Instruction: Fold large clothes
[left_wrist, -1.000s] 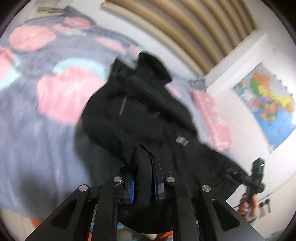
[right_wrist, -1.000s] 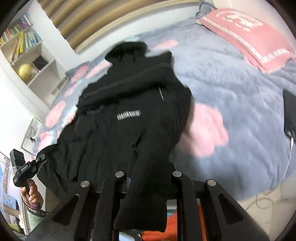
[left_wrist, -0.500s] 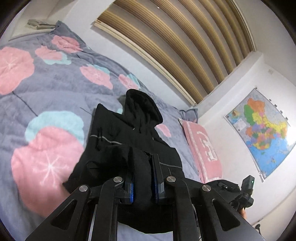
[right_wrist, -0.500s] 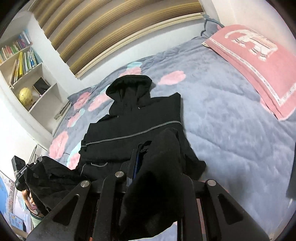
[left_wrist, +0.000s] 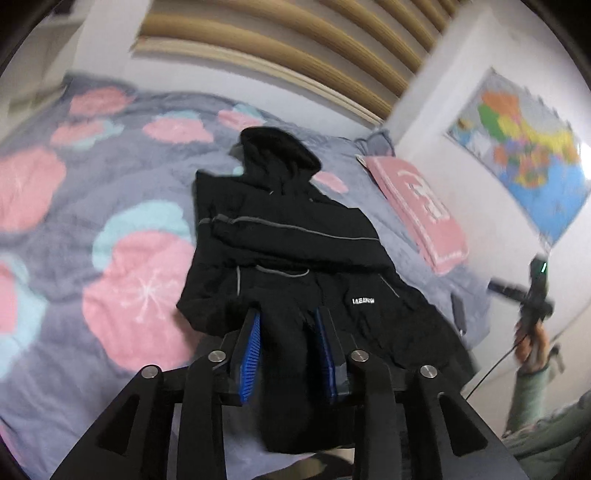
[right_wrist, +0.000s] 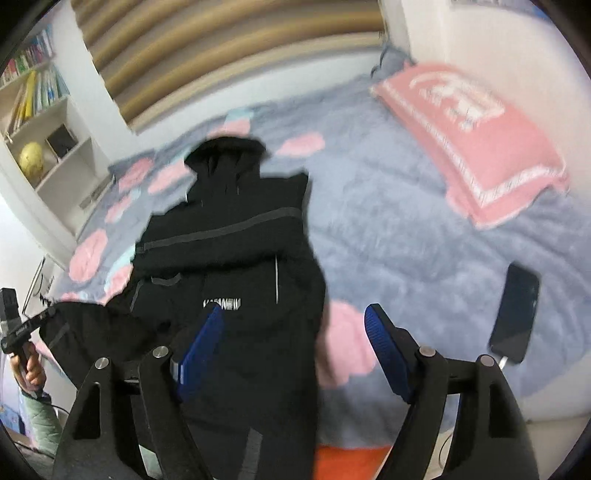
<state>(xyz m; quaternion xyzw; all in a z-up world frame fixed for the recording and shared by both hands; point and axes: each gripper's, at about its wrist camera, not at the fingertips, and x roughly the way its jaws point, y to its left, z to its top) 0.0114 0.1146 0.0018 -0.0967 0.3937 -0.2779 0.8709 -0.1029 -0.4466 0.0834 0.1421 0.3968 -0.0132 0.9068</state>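
Black cloth has just slipped free: our right gripper (right_wrist: 293, 325) now has its fingers spread wide and empty, while the left gripper (left_wrist: 286, 325) has parted around the hem without pinching it. Beyond, the jacket (left_wrist: 288, 240) lies on the bed (left_wrist: 110, 177), hood farthest, ready for folding.

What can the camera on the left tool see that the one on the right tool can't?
Only the left view shows the wall map and the right tool from outside. Only the right view shows the bookshelf, a dark phone on the bed, and the left tool from outside. Both show the black jacket, pink pillow and flowered bedspread.
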